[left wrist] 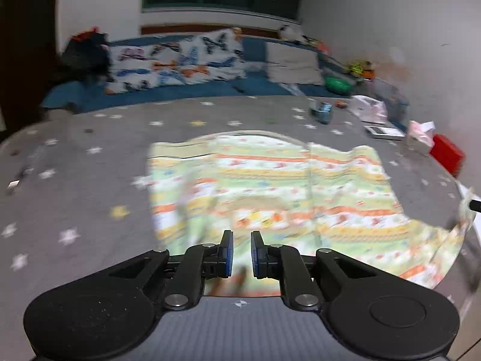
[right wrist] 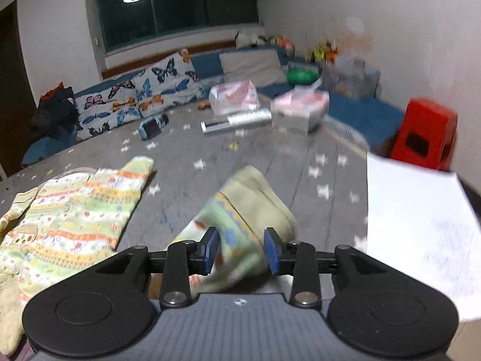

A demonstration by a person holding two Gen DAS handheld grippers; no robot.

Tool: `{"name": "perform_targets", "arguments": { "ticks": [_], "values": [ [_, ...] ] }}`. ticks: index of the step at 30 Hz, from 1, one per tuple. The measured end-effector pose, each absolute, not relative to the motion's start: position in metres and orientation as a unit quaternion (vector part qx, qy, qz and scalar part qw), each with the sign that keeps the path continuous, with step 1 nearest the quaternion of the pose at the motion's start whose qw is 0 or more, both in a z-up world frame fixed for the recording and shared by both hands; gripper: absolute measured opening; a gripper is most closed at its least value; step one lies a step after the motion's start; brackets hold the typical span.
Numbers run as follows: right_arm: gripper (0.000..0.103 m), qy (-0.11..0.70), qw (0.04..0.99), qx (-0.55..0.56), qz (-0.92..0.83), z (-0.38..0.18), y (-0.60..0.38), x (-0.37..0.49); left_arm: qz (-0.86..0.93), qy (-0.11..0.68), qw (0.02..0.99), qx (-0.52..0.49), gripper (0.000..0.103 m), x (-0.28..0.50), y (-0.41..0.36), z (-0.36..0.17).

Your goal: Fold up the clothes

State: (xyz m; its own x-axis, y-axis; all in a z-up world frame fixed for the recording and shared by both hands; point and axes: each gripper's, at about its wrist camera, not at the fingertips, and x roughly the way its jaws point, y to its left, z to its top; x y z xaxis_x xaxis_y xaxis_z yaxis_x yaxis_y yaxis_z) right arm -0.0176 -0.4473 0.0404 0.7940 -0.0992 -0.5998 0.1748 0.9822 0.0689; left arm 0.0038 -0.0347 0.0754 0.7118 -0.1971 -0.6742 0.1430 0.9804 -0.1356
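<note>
A small patterned garment (left wrist: 270, 186) with yellow, orange and green stripes lies spread on the grey star-print mat (left wrist: 75, 180). My left gripper (left wrist: 241, 254) hovers over its near edge, jaws a little apart, nothing between them. In the right wrist view the garment's body (right wrist: 69, 210) lies at the left. My right gripper (right wrist: 241, 249) is open, and a sleeve with a plain green cuff (right wrist: 255, 198) lies between its fingers, loose, not pinched. In the left wrist view the far right corner of the garment (left wrist: 463, 219) is lifted.
A butterfly-print pillow (right wrist: 135, 96) and a grey pillow (right wrist: 252, 63) lie on blue mats at the back. Plastic bags (right wrist: 234, 96), a silver roll (right wrist: 237, 121), a green bowl (right wrist: 300, 76) and a red stool (right wrist: 424, 135) stand at the right. White paper (right wrist: 418, 225) lies right of my right gripper.
</note>
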Motion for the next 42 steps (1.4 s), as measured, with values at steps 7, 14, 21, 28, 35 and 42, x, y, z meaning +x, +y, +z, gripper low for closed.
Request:
{"name": "perform_targets", "arguments": {
  "ticks": [7, 14, 21, 28, 35, 42],
  "values": [
    [0.041, 0.316, 0.947, 0.052, 0.006, 0.044, -0.406, 0.012, -0.094, 0.398, 0.912, -0.015, 0.014, 0.054, -0.056, 0.045],
    [0.041, 0.365, 0.924, 0.047, 0.099, 0.010, -0.355, 0.067, -0.057, 0.417, 0.907, -0.016, 0.014, 0.046, -0.035, 0.024],
    [0.042, 0.369, 0.925, 0.000, 0.092, -0.010, -0.317, 0.112, -0.053, 0.406, 0.912, -0.010, 0.013, 0.029, -0.034, 0.025],
    [0.050, 0.357, 0.930, -0.036, 0.085, -0.016, -0.299, 0.148, -0.023, 0.396, 0.918, -0.001, 0.013, 0.011, -0.047, 0.025],
    [0.050, 0.349, 0.931, -0.047, 0.097, -0.020, -0.277, 0.201, -0.030, 0.402, 0.914, -0.048, 0.018, 0.015, -0.042, 0.028],
    [0.050, 0.355, 0.922, -0.096, 0.119, -0.017, -0.247, 0.224, -0.062, 0.367, 0.925, -0.074, 0.044, 0.012, -0.027, 0.061]
  ]
}}
